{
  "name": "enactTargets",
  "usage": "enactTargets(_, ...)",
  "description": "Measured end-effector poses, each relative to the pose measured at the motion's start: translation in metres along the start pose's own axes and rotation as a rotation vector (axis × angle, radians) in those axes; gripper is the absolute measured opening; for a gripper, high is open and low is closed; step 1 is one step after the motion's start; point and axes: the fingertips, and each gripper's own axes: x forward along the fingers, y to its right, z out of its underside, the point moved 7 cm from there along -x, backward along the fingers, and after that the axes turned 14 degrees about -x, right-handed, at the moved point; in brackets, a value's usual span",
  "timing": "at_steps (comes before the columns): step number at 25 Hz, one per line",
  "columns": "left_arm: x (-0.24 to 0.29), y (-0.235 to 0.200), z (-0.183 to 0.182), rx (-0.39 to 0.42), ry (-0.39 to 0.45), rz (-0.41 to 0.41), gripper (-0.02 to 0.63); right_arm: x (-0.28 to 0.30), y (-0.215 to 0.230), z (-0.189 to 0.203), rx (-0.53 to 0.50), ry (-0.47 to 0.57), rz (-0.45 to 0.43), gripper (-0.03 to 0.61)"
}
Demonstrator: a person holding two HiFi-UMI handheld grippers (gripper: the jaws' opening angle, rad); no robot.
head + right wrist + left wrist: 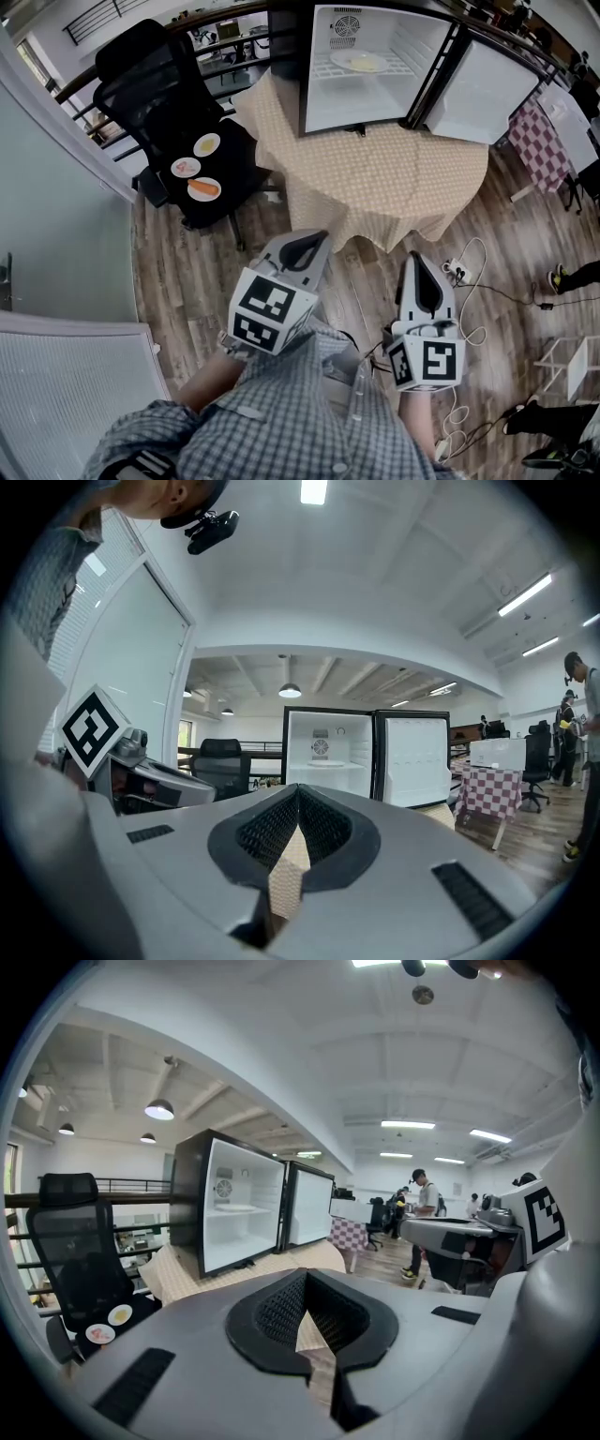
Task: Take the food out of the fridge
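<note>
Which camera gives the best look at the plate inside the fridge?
The head view: it looks down onto the plate, showing its whole top. Both gripper views catch it edge-on, a thin sliver only.

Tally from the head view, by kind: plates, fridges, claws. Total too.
Plates: 4 (three on the chair seat, one on the fridge shelf)
Fridge: 1
Claws: 2 (left claw, right claw)
Total: 7
</note>
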Motion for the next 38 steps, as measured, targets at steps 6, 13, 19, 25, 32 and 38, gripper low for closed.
enactTargets(6, 0.0, 0.001, 0.006, 0.001, -0.013, 0.029, 0.0, -0.008, -0.005, 0.008, 0.008, -0.026, 0.031, 0.009)
enactTargets(13, 0.017, 0.007, 0.0, 0.006, -0.007, 0.048, 0.0, -0.001, 0.015, 0.01, 0.001, -0.033, 0.044, 0.009)
enactTargets(19, 0.048, 0.018, -0.011, 0.005, 0.005, 0.019, 0.0, 0.02, 0.046, 0.015, -0.019, -0.014, -0.002, 0.009)
enactTargets(25, 0.077, 0.036, -0.027, 0.016, 0.04, -0.015, 0.0, 0.048, 0.088, 0.022, 0.012, 0.001, -0.059, 0.009)
enactTargets(32, 0.101, 0.048, -0.047, -0.012, 0.087, -0.113, 0.0, 0.08, 0.127, 0.02, 0.004, 0.045, -0.162, 0.009)
enactTargets(38, 0.124, 0.059, -0.056, -0.059, 0.128, -0.181, 0.0, 0.1, 0.155, 0.025, -0.004, 0.074, -0.244, 0.009)
